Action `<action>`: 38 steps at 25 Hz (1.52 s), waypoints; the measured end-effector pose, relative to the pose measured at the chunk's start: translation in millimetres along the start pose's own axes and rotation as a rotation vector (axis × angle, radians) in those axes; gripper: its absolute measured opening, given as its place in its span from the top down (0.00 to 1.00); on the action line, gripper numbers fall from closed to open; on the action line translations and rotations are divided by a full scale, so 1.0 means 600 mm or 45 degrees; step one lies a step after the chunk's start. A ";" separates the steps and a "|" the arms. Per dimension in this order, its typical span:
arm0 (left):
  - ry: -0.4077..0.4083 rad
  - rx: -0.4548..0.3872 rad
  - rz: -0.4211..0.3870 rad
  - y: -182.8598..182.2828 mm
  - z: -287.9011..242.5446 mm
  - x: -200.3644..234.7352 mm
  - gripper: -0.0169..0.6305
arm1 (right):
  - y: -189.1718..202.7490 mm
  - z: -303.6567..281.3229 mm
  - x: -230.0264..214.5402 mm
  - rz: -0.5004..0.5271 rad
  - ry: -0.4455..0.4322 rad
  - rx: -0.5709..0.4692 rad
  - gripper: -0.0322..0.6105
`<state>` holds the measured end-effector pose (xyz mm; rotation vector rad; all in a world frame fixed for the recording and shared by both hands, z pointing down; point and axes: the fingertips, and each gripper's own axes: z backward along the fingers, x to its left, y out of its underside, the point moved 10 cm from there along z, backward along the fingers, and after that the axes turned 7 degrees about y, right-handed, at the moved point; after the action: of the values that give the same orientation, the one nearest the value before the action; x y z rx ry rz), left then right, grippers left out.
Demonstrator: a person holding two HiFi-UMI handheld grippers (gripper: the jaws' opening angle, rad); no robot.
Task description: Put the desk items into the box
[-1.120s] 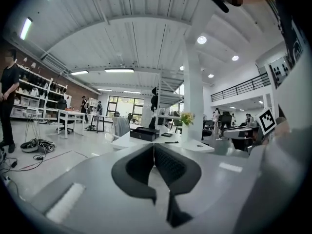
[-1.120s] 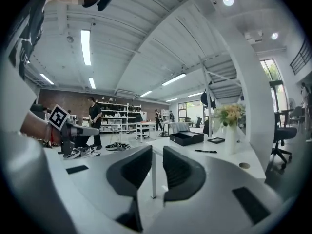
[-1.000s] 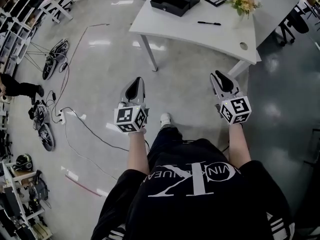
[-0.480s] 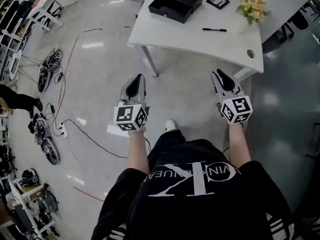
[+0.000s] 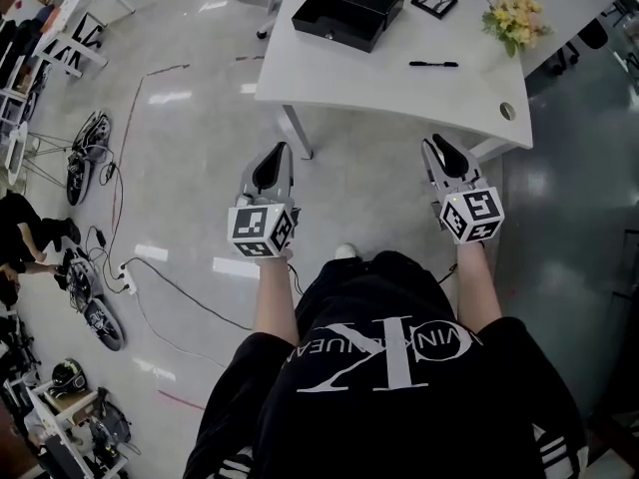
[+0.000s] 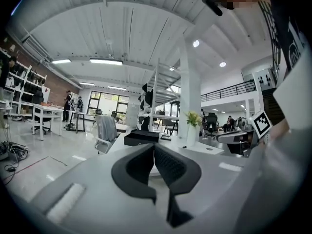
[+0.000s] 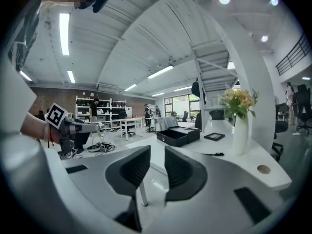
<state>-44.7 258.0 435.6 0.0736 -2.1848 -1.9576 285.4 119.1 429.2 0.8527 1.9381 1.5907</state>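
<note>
A white desk (image 5: 379, 78) stands ahead of me. On it sit an open black box (image 5: 349, 6), a small black picture frame (image 5: 435, 1), a black pen (image 5: 432, 64) and a vase of flowers (image 5: 514, 18). My left gripper (image 5: 278, 150) hangs over the floor short of the desk's near edge, jaws together and empty. My right gripper (image 5: 435, 145) is level with it near the desk's right leg, its jaws a narrow gap apart with nothing between them. The right gripper view shows the box (image 7: 178, 134), frame (image 7: 214, 136), pen (image 7: 213, 154) and vase (image 7: 240, 126) beyond its jaws.
Cables and gear (image 5: 85, 153) lie on the glossy floor to the left, with shelving (image 5: 70, 38) further left. A person (image 5: 25, 238) is at the left edge. The desktop has a round cable hole (image 5: 507, 111) near its right end.
The desk has come closer and lower in the head view as I walk toward it. Both grippers keep the same pose and the same jaw setting.
</note>
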 end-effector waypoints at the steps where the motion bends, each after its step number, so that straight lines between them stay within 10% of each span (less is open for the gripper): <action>1: 0.004 -0.002 0.005 0.001 -0.003 0.004 0.95 | 0.001 -0.004 0.002 0.006 0.001 0.007 0.87; 38: 0.249 0.101 -0.014 -0.044 -0.345 0.241 0.96 | -0.013 -0.358 -0.129 -0.259 0.593 0.287 0.87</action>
<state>-150.1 27.5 447.3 0.2775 -2.1370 -1.7859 185.0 -83.1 463.8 0.3630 2.4742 1.5660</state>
